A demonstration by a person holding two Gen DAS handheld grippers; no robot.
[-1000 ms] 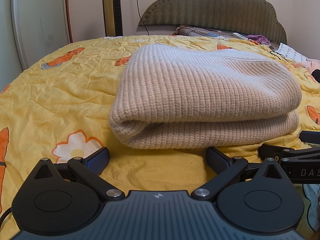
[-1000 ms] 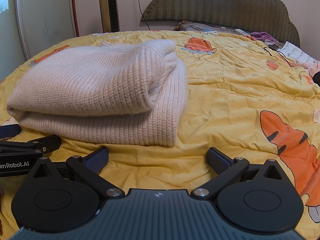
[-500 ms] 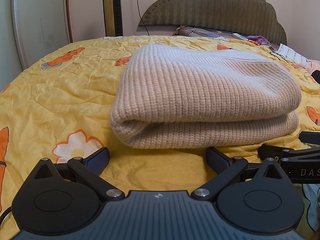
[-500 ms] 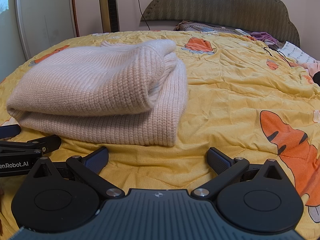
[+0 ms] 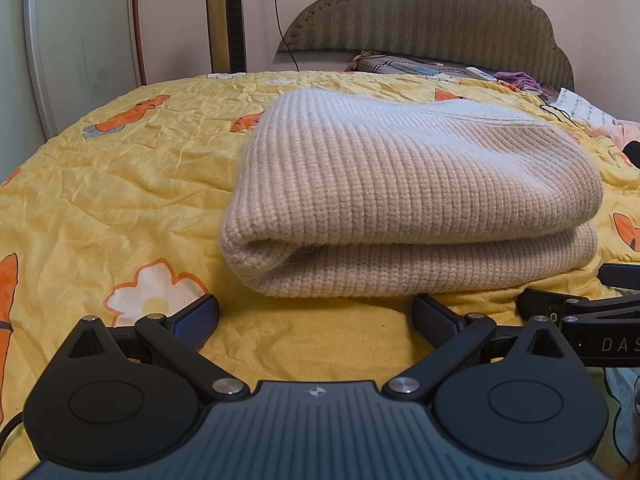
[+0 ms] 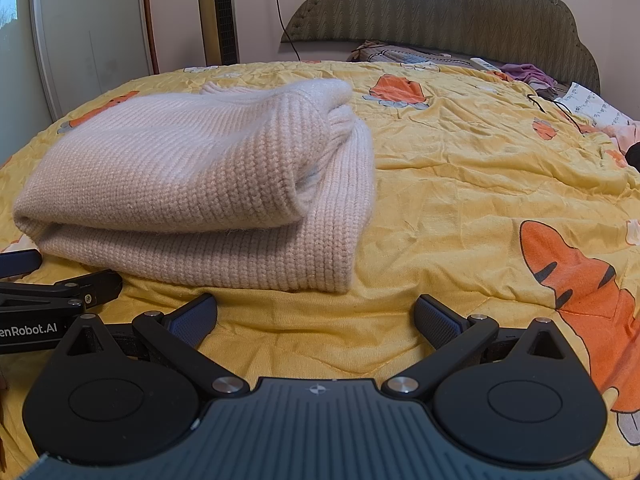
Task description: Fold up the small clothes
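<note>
A beige ribbed knit sweater (image 5: 408, 196) lies folded in a thick stack on the yellow bedspread (image 5: 120, 200). In the right wrist view the sweater (image 6: 192, 184) sits to the left, its open edges facing right. My left gripper (image 5: 316, 318) is open and empty, resting low on the bed just in front of the sweater's folded edge. My right gripper (image 6: 316, 316) is open and empty, in front of the sweater's right corner. Each gripper shows at the edge of the other's view: the right one (image 5: 580, 312) and the left one (image 6: 48, 296).
A green padded headboard (image 5: 432, 20) stands at the far end, with pillows and loose clothes (image 5: 516, 78) below it. A tower fan (image 5: 226, 16) and a white wardrobe door (image 5: 80, 40) stand at the back left. Papers (image 6: 592, 106) lie at the far right.
</note>
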